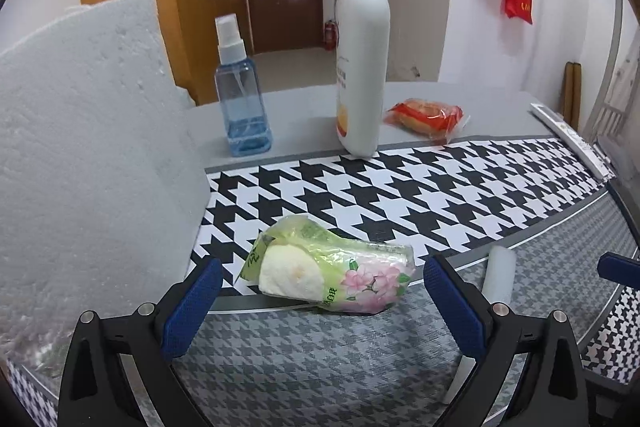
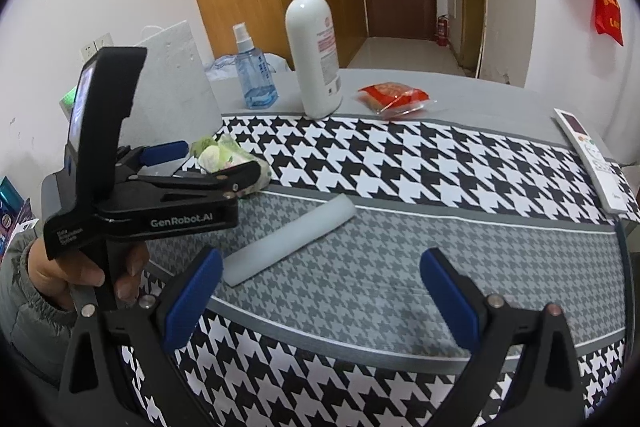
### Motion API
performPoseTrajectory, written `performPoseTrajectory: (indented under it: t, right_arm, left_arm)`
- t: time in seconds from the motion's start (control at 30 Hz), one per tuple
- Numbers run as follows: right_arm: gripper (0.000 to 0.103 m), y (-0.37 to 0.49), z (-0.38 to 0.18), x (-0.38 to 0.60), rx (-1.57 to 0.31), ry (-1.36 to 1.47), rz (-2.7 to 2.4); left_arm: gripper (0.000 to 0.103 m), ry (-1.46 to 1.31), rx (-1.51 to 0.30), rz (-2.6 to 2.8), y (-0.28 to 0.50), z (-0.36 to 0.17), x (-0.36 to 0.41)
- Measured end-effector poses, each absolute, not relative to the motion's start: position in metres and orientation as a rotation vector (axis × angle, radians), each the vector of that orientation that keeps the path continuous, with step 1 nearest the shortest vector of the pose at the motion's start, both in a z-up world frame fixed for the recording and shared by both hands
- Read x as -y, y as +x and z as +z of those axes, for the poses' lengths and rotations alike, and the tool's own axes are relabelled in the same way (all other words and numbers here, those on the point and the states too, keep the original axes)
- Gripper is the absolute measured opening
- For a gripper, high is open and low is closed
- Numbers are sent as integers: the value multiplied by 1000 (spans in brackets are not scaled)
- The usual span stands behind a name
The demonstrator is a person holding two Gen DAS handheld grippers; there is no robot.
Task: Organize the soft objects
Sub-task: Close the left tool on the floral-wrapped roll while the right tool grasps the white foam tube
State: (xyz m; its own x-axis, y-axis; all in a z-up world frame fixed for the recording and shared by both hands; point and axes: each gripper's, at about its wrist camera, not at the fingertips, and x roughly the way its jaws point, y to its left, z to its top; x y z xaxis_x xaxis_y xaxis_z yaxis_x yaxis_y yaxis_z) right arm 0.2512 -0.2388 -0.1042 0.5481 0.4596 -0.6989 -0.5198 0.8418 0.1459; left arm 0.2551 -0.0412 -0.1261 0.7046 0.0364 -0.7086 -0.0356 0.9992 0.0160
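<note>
A green and pink floral pack of tissues (image 1: 328, 265) lies on the houndstooth cloth (image 1: 440, 187), just ahead of my left gripper (image 1: 324, 311), whose blue pads stand open on either side of it without touching. In the right wrist view the same tissue pack (image 2: 222, 157) shows between the left gripper's fingers (image 2: 166, 151). A white foam cylinder (image 2: 288, 239) lies on the grey band. My right gripper (image 2: 320, 295) hangs open above the cloth, nothing in it. A red-wrapped bread packet (image 2: 394, 97) rests at the back.
A white pump bottle (image 1: 362, 67) with a red head and a blue spray bottle (image 1: 242, 99) stand at the back. A white foam block (image 1: 80, 147) rises on the left. A remote control (image 2: 592, 159) lies at the table's right edge. A hand (image 2: 80, 271) holds the left gripper.
</note>
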Motion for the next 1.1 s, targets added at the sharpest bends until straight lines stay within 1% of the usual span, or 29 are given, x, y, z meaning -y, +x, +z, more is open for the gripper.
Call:
performPoseTrajectory:
  t: [0.13, 0.23, 0.3, 0.37, 0.4, 0.5, 0.53, 0.63, 1.03, 1.1]
  right_arm:
    - [101, 252, -104, 238, -815, -91, 588]
    - [101, 256, -105, 232, -835, -106, 589]
    - [101, 258, -106, 229, -842, -112, 597]
    - [101, 258, -106, 226, -844, -120, 602]
    - [101, 258, -107, 224, -848, -122, 607]
    - [101, 259, -109, 219, -856, -132, 609]
    - [101, 259, -109, 218, -858, -134, 610]
    - [101, 260, -110, 216, -865, -137, 606]
    - [101, 264, -112, 202, -908, -104, 542]
    - [97, 264, -112, 200, -912, -98, 531]
  left_arm:
    - [101, 2, -817, 49, 261, -130, 40]
    - [98, 3, -862, 61, 268, -136, 38]
    - [93, -8, -882, 50, 271, -139, 38]
    - [85, -17, -902, 53, 274, -143, 37]
    - [85, -28, -910, 53, 275, -144, 36]
    - [79, -30, -902, 59, 274, -142, 33]
    - [74, -31, -898, 59, 273, -142, 33]
    - [69, -45, -888, 54, 270, -139, 28]
    - [68, -77, -766, 18, 233, -113, 17]
    - [68, -83, -757, 22, 229, -110, 15]
